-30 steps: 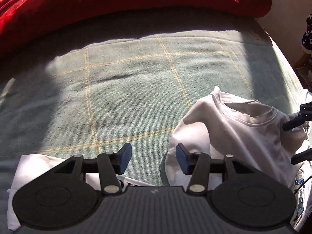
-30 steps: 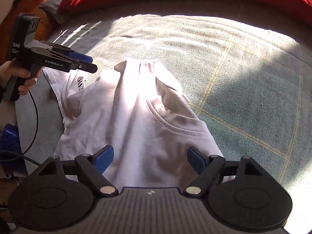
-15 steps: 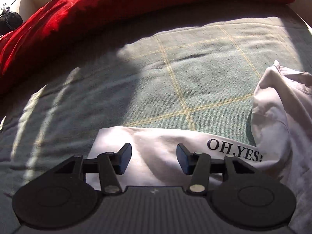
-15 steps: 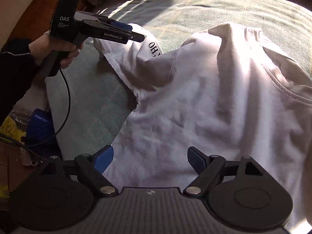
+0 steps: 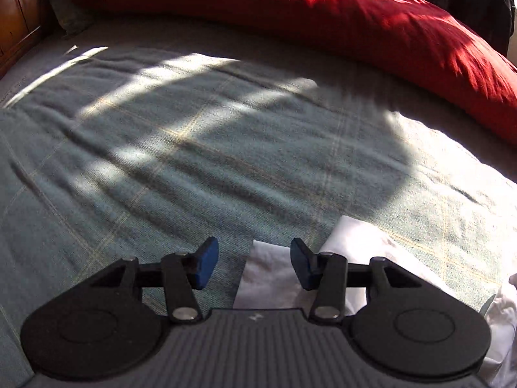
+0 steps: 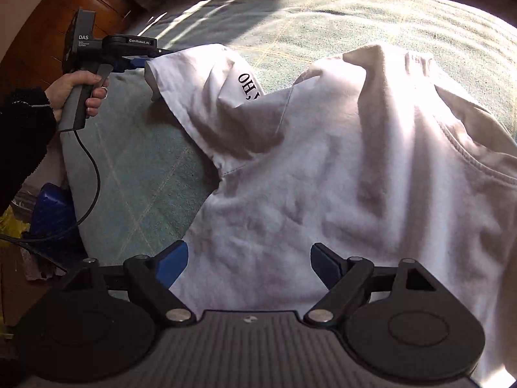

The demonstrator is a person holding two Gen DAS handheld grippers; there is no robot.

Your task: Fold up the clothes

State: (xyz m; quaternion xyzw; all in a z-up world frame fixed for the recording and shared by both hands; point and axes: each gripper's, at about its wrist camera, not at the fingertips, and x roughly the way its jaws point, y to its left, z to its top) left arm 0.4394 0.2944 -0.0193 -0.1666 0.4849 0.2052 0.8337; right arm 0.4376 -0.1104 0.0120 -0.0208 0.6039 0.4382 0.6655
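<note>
Sunlit grey-green bed cover with thin yellow checks fills both views, and a red duvet is heaped along its far side.

In the right wrist view, a hand in a dark sleeve grips the handle of the left claw at the far left, with a black cable looping down from it. The claw's blue tips meet the left-hand corner of the white T-shirt, which is drawn out towards them. In its own view the left claw has just been closing a little, yet its pads stand apart. That white corner lies under the gap, close to the right pad, and no pad is seen pressing on it.

Rightward, the shirt spreads rumpled over the bed. A folded-over flap shows black lettering reading "OH,", and the ribbed collar lies at the far right. The right claw is wide open above the shirt's near part, with white cloth beneath the gap and nothing held.
</note>
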